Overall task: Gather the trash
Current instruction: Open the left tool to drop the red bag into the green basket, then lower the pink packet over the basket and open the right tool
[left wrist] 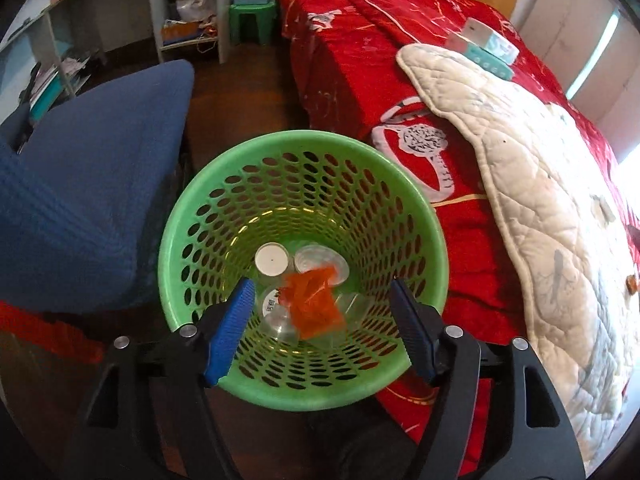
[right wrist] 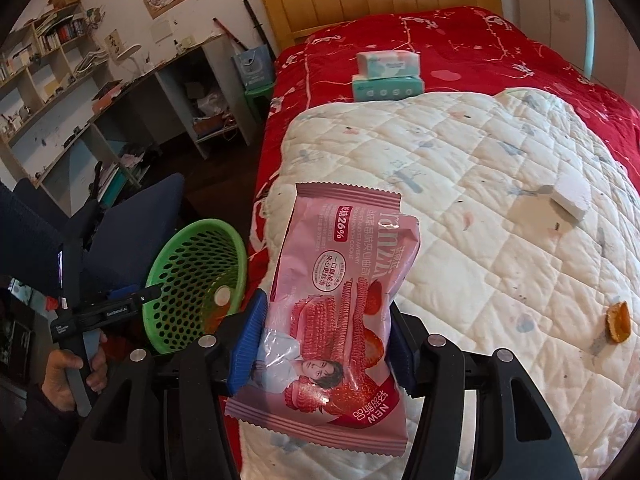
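Note:
A green perforated basket [left wrist: 304, 148] stands on the floor beside the bed and also shows in the right wrist view [right wrist: 192, 236]. It holds an orange wrapper [left wrist: 314, 304], clear plastic cups and a white lid [left wrist: 272, 259]. My left gripper [left wrist: 322, 312] is open and empty just above the basket's mouth. My right gripper [right wrist: 326, 334] is shut on a pink cookie packet [right wrist: 340, 300] and holds it above the quilt's near left edge. On the white quilt [right wrist: 460, 184] lie a white foam piece [right wrist: 570, 196] and an orange peel [right wrist: 618, 322].
A red bedspread [right wrist: 460, 44] covers the bed, with two tissue packs [right wrist: 387, 76] stacked near the headboard. A blue chair [left wrist: 92, 192] stands left of the basket. Desk and shelves [right wrist: 80, 92] line the far left wall, with a green stool [left wrist: 252, 20].

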